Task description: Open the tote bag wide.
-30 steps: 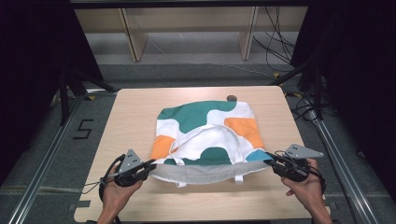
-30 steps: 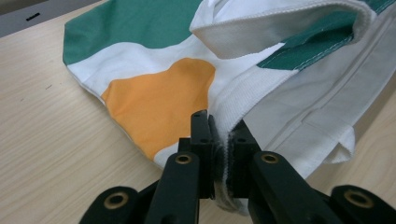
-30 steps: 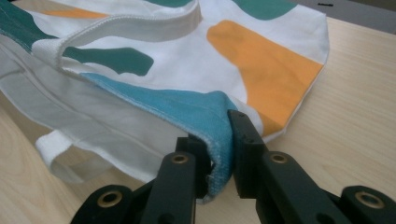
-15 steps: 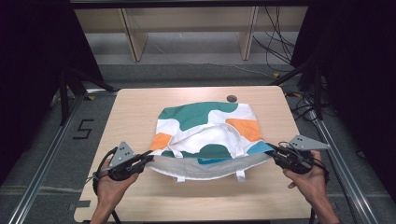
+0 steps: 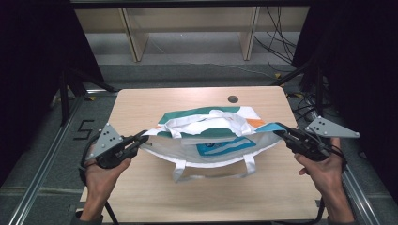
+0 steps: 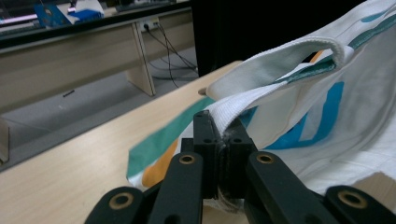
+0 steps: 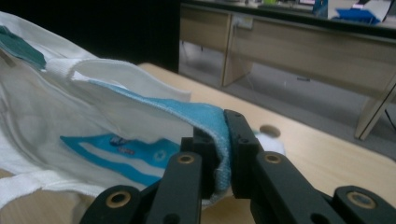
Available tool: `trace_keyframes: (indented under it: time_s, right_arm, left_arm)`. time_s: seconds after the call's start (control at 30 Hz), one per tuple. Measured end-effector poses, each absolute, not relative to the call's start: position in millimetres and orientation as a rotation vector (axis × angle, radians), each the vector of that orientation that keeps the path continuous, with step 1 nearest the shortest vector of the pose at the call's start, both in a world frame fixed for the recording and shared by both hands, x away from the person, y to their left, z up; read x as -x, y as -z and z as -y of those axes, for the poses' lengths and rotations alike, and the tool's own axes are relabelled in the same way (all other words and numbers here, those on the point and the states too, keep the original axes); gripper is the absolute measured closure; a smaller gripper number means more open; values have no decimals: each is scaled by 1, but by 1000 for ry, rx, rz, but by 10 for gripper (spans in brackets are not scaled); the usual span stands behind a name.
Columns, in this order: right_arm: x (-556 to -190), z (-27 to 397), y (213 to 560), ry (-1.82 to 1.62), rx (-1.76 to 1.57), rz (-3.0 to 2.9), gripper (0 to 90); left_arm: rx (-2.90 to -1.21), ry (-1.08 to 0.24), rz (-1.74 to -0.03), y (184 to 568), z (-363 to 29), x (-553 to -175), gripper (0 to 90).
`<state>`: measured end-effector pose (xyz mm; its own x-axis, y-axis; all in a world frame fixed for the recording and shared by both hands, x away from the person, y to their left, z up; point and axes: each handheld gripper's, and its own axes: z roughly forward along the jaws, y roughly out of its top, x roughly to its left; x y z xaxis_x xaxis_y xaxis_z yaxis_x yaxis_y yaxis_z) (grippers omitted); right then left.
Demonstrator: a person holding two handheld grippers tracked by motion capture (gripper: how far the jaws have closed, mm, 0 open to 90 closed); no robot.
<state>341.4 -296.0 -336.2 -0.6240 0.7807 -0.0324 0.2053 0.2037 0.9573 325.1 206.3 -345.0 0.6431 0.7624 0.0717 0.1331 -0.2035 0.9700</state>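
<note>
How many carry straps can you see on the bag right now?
2. One strap hangs from the near side of the bag onto the table; the other strap lies along the far rim.

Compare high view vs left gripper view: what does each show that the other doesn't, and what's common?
High view alone: both hands, the right gripper shut on the tote bag, and the bag's lower strap drooping on the table.
Left gripper view alone: fabric pinched between the jaws close up, and a desk behind.
Shared: left gripper, bag, table.
</note>
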Motion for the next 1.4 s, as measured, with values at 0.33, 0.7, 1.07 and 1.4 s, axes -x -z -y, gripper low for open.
trace_keyframes:
  time_s: [0.33,0.7,1.07,1.4]
  right_arm:
    - [-335,296,292,-1525,-798,-1871,849]
    - [-347,294,253,-1517,-762,-1865,850]
    - [-351,302,246,-1525,-782,-1844,850]
    - [-371,306,279,-1505,-893,-1871,850]
  left_arm:
    - [-1603,-719,-680,298,-214,-311,871]
    - [-1556,-719,-673,272,-214,-320,873]
    - [-1578,-702,-690,277,-206,-340,872]
    - [-1601,-679,-697,306,-200,-354,870]
